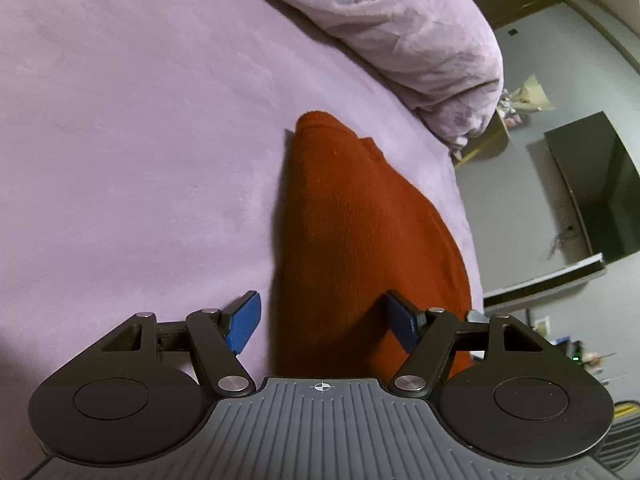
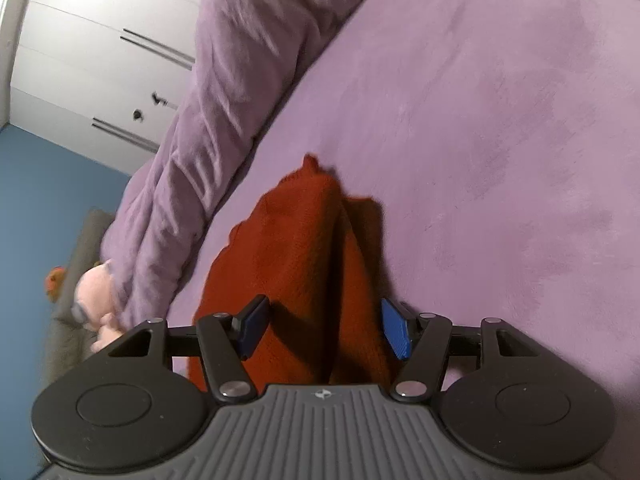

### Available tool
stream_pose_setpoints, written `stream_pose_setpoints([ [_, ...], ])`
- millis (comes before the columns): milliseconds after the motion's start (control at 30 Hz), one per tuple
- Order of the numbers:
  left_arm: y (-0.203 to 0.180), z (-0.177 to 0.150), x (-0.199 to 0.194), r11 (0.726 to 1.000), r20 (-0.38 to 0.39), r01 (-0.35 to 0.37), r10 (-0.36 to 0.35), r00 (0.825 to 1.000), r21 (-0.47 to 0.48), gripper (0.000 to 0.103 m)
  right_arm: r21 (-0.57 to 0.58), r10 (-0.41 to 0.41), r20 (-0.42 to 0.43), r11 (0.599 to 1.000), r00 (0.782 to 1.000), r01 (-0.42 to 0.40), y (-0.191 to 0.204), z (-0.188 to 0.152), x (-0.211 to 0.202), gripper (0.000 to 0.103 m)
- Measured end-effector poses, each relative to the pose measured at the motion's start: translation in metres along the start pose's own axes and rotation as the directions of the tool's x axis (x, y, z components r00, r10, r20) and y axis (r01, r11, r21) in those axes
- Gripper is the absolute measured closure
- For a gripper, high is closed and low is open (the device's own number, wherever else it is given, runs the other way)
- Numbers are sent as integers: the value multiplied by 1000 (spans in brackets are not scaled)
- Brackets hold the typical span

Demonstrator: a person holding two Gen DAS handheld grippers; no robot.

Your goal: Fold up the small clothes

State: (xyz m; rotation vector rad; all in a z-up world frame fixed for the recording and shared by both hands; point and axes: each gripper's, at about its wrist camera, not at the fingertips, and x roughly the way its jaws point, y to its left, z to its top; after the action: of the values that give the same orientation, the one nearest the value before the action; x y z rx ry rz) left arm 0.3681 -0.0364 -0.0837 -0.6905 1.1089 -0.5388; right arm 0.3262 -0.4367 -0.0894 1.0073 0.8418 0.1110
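Note:
A rust-red knitted garment (image 1: 352, 224) lies on the lilac bed sheet (image 1: 140, 140), bunched into a long ridge. My left gripper (image 1: 326, 326) is open, its blue pads (image 1: 245, 326) on either side of the garment's near end, apart from the cloth. In the right wrist view the same garment (image 2: 308, 264) lies with a raised fold down its middle. My right gripper (image 2: 326, 330) is open too, its blue pads (image 2: 395, 330) straddling the garment's near end without pinching it.
A rumpled lilac blanket (image 1: 420, 32) is piled along the far side of the bed; it also shows in the right wrist view (image 2: 208, 128). A dark TV (image 1: 596, 184) and a shelf stand beyond the bed edge. A white wardrobe (image 2: 96, 60) and a pink soft toy (image 2: 94, 304) are at the left.

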Motion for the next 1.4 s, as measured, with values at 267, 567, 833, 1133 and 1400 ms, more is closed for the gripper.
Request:
stream_pose_setpoints([
  [267, 5, 9, 22, 998, -13, 46, -47, 999, -41, 40, 43, 50, -33, 998, 998, -49, -4, 5, 28, 45],
  [567, -3, 4, 16, 999, 36, 38, -39, 999, 21, 55, 37, 59, 18, 998, 998, -60, 1, -4, 31, 73],
  [833, -20, 1, -8, 996, 63, 74, -77, 995, 50, 65, 6, 109, 49, 994, 993, -110, 42, -21, 17, 77],
  [1133, -25, -22, -97, 996, 104, 58, -64, 993, 64, 67, -28, 162, -53, 986, 985, -164, 108, -65, 13, 77],
  [1400, 12, -61, -179, 986, 152, -144, 130, 980, 85, 66, -70, 144, -206, 984, 968, -161, 140, -142, 51, 77],
])
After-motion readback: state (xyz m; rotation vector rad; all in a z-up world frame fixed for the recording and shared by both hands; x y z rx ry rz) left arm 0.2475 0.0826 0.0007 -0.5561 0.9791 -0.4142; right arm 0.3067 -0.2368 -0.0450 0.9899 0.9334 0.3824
